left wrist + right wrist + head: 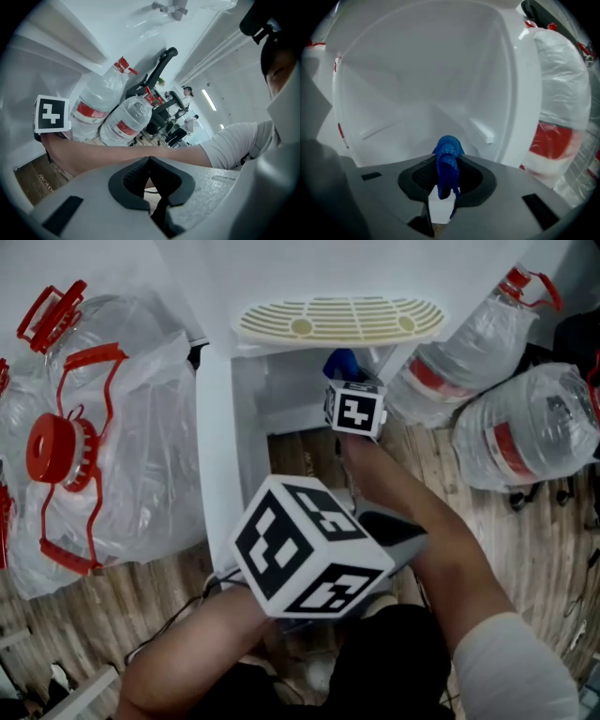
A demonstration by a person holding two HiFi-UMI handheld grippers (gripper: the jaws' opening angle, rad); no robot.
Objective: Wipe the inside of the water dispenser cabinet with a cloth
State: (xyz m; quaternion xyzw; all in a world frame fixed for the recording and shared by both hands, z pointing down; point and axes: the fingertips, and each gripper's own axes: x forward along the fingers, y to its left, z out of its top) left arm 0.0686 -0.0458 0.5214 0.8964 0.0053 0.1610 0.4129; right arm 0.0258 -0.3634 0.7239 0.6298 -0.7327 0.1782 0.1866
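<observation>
The white water dispenser cabinet stands open at the top centre of the head view, under a beige drip grille. My right gripper reaches into the opening and is shut on a blue cloth. In the right gripper view the cloth sticks up bunched between the jaws of the right gripper, in front of the cabinet's white inner walls. My left gripper is held back near the person's lap, outside the cabinet. Its jaws are shut with nothing in them.
Two large clear water bottles with red labels lie on the wooden floor right of the cabinet. Bagged bottles with red caps and handles fill the left. The cabinet's white side panel juts forward. The right forearm crosses the left gripper view.
</observation>
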